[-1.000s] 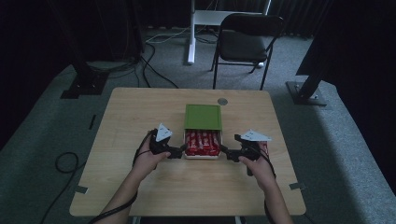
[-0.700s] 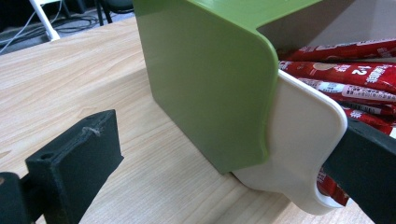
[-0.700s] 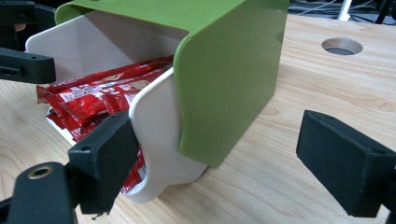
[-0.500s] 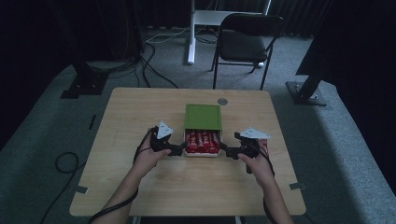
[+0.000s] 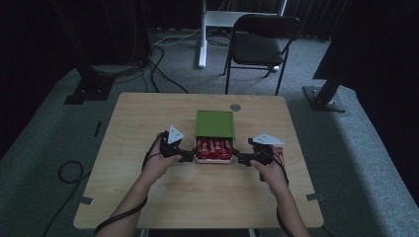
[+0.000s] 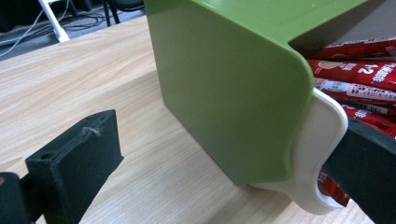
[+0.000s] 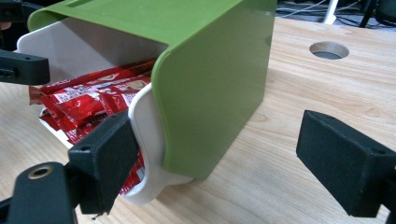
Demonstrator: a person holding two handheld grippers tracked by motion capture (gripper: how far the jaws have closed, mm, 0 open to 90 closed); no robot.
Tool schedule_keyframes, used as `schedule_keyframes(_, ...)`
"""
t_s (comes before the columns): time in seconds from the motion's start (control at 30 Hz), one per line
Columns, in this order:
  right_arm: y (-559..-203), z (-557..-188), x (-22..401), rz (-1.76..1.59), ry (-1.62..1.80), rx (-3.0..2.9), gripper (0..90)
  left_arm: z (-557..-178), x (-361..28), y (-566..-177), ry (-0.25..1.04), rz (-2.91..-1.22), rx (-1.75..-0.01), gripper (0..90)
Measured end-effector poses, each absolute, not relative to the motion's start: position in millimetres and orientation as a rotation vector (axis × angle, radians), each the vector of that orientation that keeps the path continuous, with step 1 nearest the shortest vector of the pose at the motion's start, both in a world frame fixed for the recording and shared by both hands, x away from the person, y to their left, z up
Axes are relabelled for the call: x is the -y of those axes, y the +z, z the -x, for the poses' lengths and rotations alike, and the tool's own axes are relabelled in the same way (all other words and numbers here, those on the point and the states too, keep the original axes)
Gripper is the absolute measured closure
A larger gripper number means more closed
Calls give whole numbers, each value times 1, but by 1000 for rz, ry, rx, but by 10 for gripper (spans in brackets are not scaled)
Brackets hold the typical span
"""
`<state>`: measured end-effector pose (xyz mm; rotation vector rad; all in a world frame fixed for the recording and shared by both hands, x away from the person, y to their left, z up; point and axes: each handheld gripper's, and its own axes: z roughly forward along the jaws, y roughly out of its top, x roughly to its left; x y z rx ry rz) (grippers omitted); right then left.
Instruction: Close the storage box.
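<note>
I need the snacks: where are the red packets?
In the high view, the red foil packets lie mid-table in the white drawer protruding from the green plastic box.

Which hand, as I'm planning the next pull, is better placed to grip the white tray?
Right, narrowly: the right gripper has open jaws straddling the lip of the white tray, one jaw against it. The left gripper sits similarly.

Only partly legible print: white characters reading roughly "12" on one of the red sachets in the box's near open end, left gripper view. Other sachet print is too small or blurred. Green cover carries no readable marking.
</note>
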<state>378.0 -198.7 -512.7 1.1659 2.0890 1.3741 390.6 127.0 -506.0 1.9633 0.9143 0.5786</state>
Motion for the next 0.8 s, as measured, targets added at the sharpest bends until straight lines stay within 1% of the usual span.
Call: schedule_keyframes(0.8,-512,-390,192,-1209,1323,-2044,126,-405,-121,-508,616,-1983,-925,13)
